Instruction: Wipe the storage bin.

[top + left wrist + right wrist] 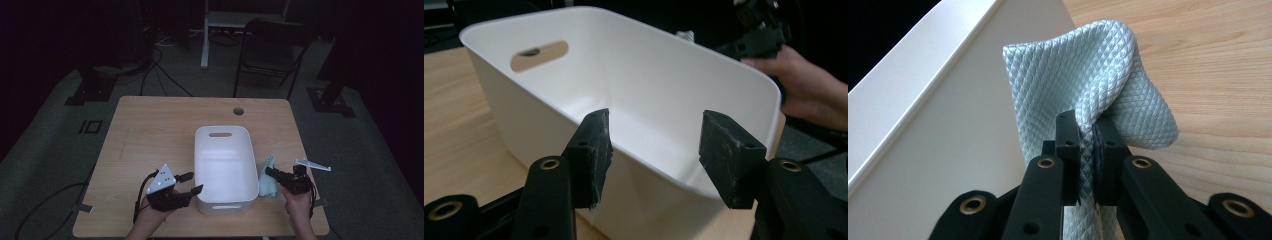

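High view: wooden table point(150, 130) with a white plastic bin point(225, 170) standing near the front edge, a bit right of centre, handle slots at its far and near ends. Left gripper point(192, 182) sits at the front-left of the bin, jaws spread, tips just at the bin's left wall near its front corner, nothing between the pads; left hand point(150, 215) comes in over the front edge. Right gripper point(267, 172) is on the bin's right side, pointing at the wall, held by the right hand point(299, 202). Pale blue-green cloth point(267, 180) lies bunched on the table between the bin's right wall and the right edge, against the bin, gripper tips in it. Left gripper view: both black jaws apart, about halfway wide, the bin point(634, 85) rim running across right behind them, pads not pressing on anything; cannot tell if a pad touches the rim. Other hand point(809, 85) visible past the far wall. Right gripper view: jaws pressed together, pinching a fold of the cloth point(1088, 75); quilted diamond weave, cloth bulges up above the pads, bin wall point(948, 120) on one side, table wood point(1208, 60) on the other.
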The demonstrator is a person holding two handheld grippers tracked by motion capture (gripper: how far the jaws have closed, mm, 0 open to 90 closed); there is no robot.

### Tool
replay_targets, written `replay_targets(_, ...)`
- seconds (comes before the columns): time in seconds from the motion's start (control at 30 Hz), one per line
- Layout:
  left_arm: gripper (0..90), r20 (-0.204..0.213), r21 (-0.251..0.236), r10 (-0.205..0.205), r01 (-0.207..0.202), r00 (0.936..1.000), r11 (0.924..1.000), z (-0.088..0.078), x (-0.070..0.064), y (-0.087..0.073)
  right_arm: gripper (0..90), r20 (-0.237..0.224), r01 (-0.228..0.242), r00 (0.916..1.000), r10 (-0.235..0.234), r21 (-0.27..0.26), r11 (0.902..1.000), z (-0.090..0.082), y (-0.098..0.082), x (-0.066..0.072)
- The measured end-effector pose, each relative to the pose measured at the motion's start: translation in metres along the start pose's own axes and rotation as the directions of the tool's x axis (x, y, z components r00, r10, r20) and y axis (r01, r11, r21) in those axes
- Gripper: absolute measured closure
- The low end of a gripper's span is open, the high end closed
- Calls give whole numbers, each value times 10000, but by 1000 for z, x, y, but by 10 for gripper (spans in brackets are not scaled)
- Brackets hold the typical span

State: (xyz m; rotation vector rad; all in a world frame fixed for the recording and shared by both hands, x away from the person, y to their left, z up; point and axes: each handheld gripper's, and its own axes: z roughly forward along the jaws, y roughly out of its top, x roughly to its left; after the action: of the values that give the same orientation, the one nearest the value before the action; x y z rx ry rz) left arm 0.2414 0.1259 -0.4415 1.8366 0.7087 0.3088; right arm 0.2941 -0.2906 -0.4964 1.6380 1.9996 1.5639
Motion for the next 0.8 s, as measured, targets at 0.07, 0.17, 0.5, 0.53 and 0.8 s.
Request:
replay_targets(0.07,465,176,-139,-58,60,9998,9999,3,9,4,839,8,-60,10000,60,-54,10000,-2,0,-2)
replay_targets(0.17,465,110,-268,-108,110,9999,9996,10,26,14,839,37,-136,9999,137,-111,9998,-4,-1,-4)
replay_targets(0.5,466,-333,-159,-99,94,9994,9998,44,79,47,839,15,-159,9999,159,-109,9998,-6,-2,-6)
replay_targets(0.53,466,-333,-159,-99,94,9994,9998,44,79,47,839,15,-159,9999,159,-109,9998,-6,-2,-6)
replay_targets(0.8,467,-211,103,-23,25,9998,9999,78,122,63,838,-27,-148,9999,148,-186,9997,-6,-5,-7)
